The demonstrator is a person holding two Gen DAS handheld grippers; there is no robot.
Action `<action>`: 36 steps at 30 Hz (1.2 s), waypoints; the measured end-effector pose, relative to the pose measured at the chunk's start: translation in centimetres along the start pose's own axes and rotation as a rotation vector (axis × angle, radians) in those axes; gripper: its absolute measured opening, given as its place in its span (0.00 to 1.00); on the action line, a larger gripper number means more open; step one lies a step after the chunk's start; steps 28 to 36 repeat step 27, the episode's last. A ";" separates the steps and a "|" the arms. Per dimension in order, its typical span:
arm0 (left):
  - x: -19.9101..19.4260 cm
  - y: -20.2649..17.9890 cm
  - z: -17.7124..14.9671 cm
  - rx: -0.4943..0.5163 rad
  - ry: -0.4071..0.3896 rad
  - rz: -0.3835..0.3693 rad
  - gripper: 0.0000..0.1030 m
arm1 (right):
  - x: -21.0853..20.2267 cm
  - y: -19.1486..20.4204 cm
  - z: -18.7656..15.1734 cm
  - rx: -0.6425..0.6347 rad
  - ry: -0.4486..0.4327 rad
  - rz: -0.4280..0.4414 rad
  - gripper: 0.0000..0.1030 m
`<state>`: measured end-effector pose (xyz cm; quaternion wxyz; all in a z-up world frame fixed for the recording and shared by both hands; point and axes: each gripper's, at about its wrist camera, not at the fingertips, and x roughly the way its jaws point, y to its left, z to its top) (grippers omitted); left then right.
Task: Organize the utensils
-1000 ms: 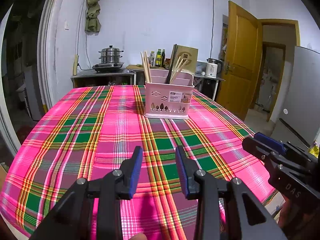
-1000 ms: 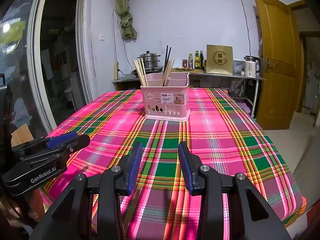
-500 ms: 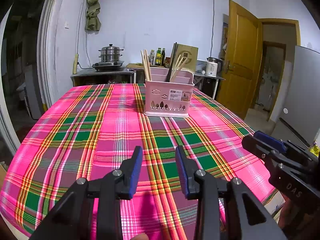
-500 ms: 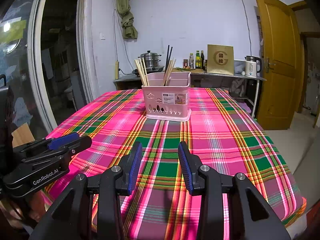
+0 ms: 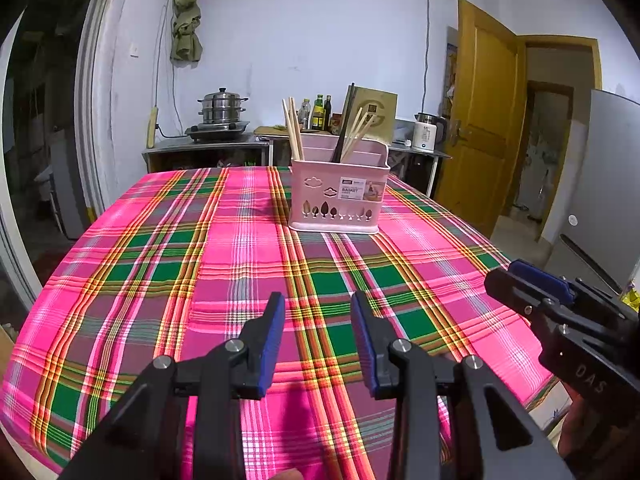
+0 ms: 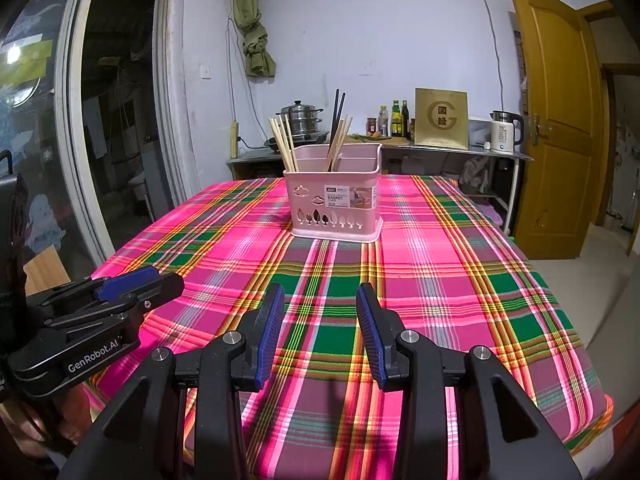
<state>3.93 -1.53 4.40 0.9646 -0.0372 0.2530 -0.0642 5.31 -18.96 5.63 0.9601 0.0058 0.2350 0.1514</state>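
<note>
Pink basket (image 6: 334, 200), wooden chopsticks (image 6: 282, 144) upright, tips leaning left, dark pair (image 6: 337, 114) seemingly near-vertical

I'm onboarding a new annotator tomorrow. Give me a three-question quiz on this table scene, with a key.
1. True or false: the left tongs hold a chopstick.
2. The dark chopsticks stand: A) on the plaid tablecloth, B) in the pink basket, C) on the back counter.
3. Fill in: the right tongs are ____ and empty.

Key: 1 false; 2 B; 3 open.
</note>
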 end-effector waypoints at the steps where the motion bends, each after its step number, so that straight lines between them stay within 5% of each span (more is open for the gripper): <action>1: 0.1 0.0 0.0 -0.003 0.001 -0.004 0.34 | 0.0 0.0 0.0 -0.001 0.000 -0.001 0.37; 36: 0.1 -0.2 -0.3 0.003 -0.003 0.016 0.34 | 0.1 0.1 -0.1 -0.001 0.004 0.005 0.37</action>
